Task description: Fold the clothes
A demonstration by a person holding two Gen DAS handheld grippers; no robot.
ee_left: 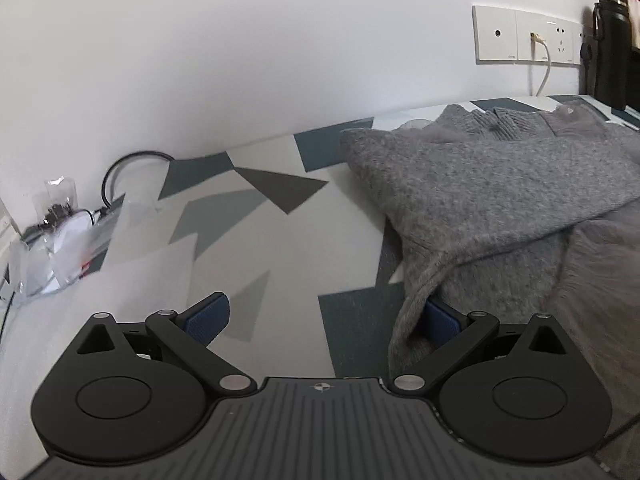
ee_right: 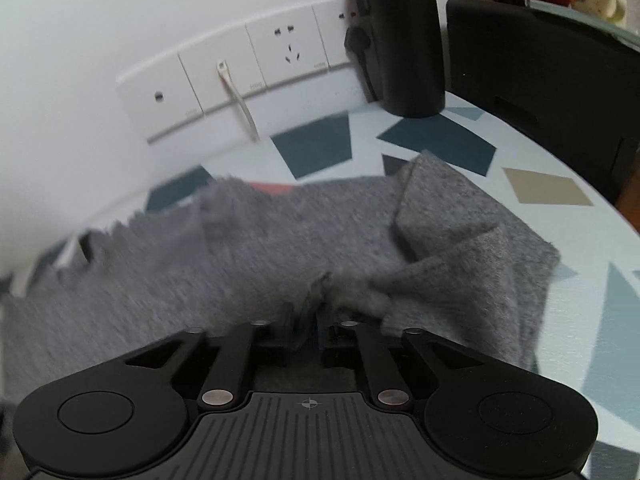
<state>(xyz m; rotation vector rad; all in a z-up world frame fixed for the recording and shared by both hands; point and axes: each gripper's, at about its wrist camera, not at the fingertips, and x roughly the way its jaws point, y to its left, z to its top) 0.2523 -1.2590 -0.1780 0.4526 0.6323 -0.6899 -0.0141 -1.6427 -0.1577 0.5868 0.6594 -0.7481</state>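
Left gripper [ee_left: 323, 318]: spread wide, grasping nothing; its right pad sits under the sweater's hanging edge.
Right gripper [ee_right: 306, 334]: nearly closed, fabric bunched between the pads; grip looks loosening.
Grey knit sweater [ee_left: 480, 184]: lies on the patterned bench [ee_left: 256, 216], sleeve folded across the body.
Progress: partly folded; further folds likely remain.
Beyond: wall sockets [ee_right: 224, 84], black bottle [ee_right: 400, 36].

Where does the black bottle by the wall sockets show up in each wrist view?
Left wrist view: the black bottle stands at the far right edge, just right of the wall sockets.
Right wrist view: the black bottle fills the top centre, covering the right end of the sockets.
Shared landmark: the white cable plugged into the sockets.
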